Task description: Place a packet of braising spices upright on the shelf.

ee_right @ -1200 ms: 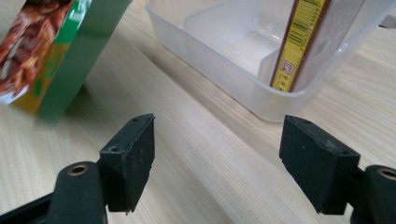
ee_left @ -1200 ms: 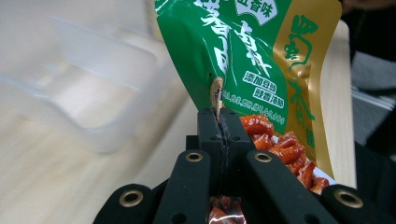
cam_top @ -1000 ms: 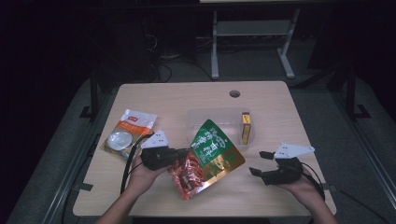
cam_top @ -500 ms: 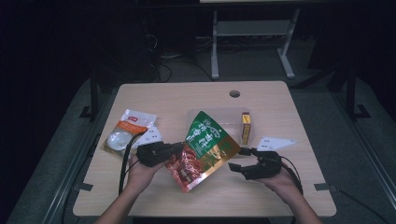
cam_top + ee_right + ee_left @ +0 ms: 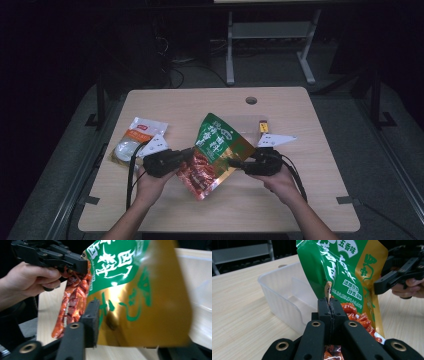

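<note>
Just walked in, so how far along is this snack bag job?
Done: the left gripper is shut on the snack bag, lifted off the table. In hand: the right gripper, jaws just closing, takes its gold edge. Left: the clear bin behind looks empty.

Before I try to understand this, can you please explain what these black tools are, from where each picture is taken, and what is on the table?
A person holds a black two-jaw gripper in each hand. One camera looks down from above the pale wooden table; one camera rides on each gripper.

The left gripper is shut on the edge of a green, gold and red foil snack bag. The right gripper has just been closing, with the bag's gold side between its jaws; I cannot tell whether it presses the bag yet.

Behind the bag stands a clear plastic tub. On the table also lie an orange-and-white packet and a small yellow box.
</note>
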Demonstrator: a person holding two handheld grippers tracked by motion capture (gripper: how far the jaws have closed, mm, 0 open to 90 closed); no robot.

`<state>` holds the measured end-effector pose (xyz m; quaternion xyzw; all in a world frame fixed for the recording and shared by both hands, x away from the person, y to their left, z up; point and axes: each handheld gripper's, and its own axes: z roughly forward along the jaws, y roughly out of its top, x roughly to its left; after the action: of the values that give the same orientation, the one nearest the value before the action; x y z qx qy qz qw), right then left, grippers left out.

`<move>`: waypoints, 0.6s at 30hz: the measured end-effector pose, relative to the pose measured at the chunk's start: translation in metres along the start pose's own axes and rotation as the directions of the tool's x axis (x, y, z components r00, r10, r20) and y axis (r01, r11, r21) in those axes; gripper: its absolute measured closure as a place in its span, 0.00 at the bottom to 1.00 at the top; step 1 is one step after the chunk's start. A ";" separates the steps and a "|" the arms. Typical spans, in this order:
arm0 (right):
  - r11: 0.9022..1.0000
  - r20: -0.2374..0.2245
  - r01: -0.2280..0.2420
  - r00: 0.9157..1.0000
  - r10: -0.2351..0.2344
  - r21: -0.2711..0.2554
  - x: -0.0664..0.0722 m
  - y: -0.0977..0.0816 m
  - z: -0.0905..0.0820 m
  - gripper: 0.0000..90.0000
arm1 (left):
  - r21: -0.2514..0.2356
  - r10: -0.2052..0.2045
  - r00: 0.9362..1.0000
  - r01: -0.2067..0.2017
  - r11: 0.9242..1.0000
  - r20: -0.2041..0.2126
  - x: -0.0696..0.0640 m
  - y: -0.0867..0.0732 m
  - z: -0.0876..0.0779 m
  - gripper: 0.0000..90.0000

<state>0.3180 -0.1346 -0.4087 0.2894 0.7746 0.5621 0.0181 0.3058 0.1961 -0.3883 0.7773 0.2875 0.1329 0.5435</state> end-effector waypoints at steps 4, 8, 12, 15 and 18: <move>1.000 -0.029 -0.018 0.999 0.019 0.022 0.001 -0.002 0.008 0.74 | -0.004 0.007 1.000 -0.007 1.000 -0.001 0.000 0.001 -0.001 1.00; 0.999 -0.057 -0.033 0.998 0.033 0.006 -0.001 -0.002 0.005 0.87 | -0.012 -0.010 1.000 0.011 1.000 0.012 0.000 -0.002 0.000 1.00; 1.000 -0.060 -0.025 0.998 0.025 0.007 0.000 -0.001 0.002 0.97 | -0.007 0.005 1.000 -0.005 1.000 0.020 -0.002 -0.003 0.002 0.99; 1.000 -0.061 -0.001 0.998 0.002 0.020 -0.001 0.000 -0.001 1.00 | 0.001 0.001 1.000 -0.001 1.000 0.026 -0.003 -0.005 0.005 0.99; 0.999 -0.069 0.019 0.997 -0.017 0.025 0.000 0.002 -0.004 1.00 | 0.008 0.003 0.999 -0.004 1.000 0.036 -0.004 -0.006 0.005 0.99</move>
<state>0.3172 -0.1375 -0.4054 0.2631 0.7846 0.5614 -0.0071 0.3038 0.1916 -0.3957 0.7822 0.2766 0.1186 0.5454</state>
